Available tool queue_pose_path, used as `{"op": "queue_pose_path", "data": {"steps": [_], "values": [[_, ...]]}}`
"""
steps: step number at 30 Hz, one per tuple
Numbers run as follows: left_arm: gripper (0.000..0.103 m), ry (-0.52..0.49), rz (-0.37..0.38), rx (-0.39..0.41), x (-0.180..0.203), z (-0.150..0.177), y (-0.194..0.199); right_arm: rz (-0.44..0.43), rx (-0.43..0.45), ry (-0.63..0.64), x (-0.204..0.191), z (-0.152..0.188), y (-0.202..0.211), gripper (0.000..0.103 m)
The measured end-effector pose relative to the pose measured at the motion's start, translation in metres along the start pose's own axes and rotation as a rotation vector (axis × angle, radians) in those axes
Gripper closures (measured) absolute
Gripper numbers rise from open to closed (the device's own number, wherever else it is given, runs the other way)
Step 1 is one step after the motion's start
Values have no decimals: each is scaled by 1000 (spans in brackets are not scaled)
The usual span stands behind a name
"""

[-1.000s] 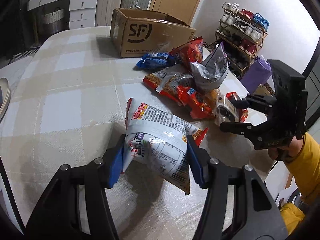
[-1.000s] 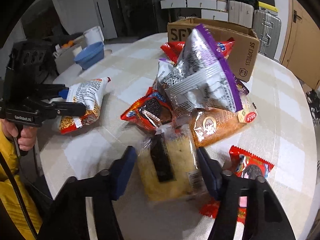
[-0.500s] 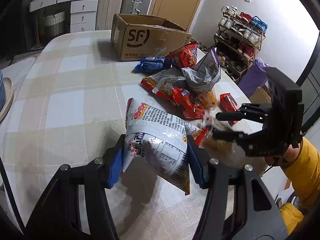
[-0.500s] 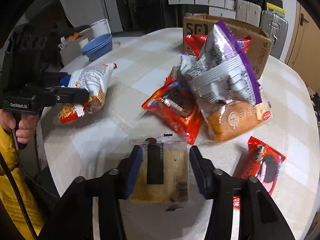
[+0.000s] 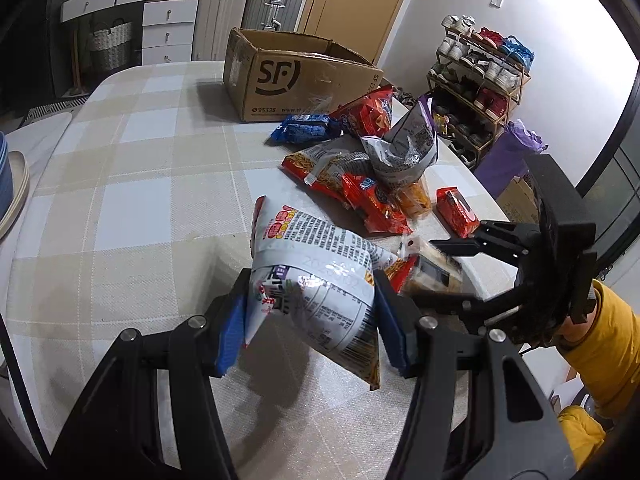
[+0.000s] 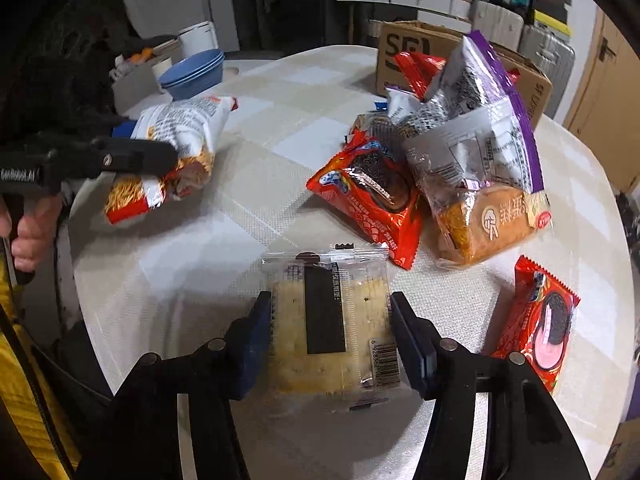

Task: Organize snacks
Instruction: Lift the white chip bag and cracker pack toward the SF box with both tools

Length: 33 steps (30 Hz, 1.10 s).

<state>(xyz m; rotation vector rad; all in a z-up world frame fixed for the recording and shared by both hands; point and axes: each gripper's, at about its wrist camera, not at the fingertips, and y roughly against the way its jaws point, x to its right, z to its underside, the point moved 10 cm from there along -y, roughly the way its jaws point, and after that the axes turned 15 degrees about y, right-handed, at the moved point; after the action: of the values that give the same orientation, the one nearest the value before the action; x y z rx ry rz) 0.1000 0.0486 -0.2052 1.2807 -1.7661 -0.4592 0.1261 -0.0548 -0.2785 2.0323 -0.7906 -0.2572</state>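
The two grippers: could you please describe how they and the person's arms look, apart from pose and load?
Both the left gripper and the right gripper are black linkage frames with silver pivot bolts and blue pads inside the jaws. Seen from the right wrist view, the left one carries white lettering on its side, and a dark cable runs down beside it. The right hand's arm wears a yellow sleeve.

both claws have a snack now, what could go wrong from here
The left claw pinches the noodle bag only at its lower half, so the puffy pack may slip or twist out. The right claw squeezes the cracker pack by its edges, which might crack the crackers. The two claws are close and may collide.
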Motion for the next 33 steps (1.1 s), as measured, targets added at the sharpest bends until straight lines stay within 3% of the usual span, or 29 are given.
{"op": "queue_pose_path", "data": {"steps": [7,17,25,33], "values": [[49,-4,5,15,5,-4,7,-7,89,-15,-1,-8,26,45],[48,-50,-12,85,27,-28,37,-79,283,-128,22,-50,96,45],[48,-51,-53,179,41,-73,66,-153,444,-223,53,-96,152,45],[48,-96,-67,253,61,-124,89,-185,535,-300,101,-146,190,45]]}}
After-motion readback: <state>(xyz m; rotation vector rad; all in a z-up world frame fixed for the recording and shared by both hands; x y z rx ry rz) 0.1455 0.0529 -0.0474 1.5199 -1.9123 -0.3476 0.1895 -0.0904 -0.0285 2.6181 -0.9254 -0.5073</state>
